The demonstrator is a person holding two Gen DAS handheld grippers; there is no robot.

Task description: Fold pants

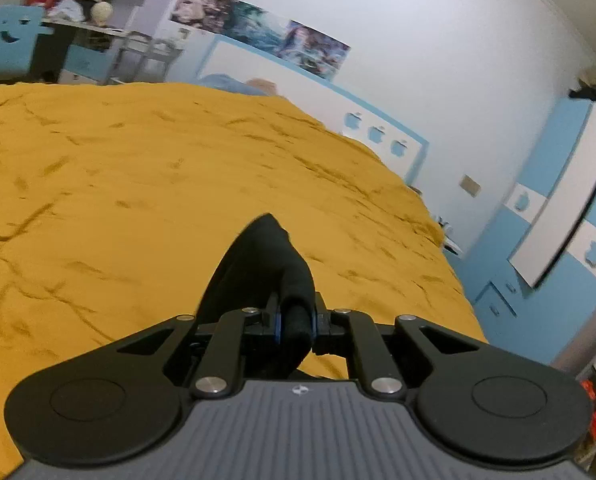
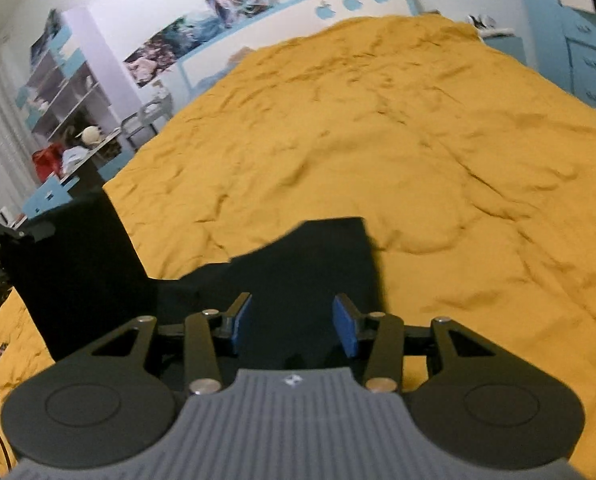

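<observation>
Left gripper: your fingers are pinched on a bunched fold of the black pants, which rises in a peak ahead of the pads and is held up off the mustard bedspread.

Pants: in the right wrist view the black pants hang from the left gripper at the far left edge, then spread rightward as a dark panel under your right gripper, with a squared corner lying on the bedspread.

Right gripper: your fingers stand spread, the blue pads on either side of the fabric and gripping nothing; whether they touch the cloth cannot be told.

Step in hand (judged): securing a second hold on the garment so it can be lifted and laid out for the first fold.

Next move (judged): close your right fingers on an edge level with the left hold, then draw the two grips apart to tension the cloth.
</observation>
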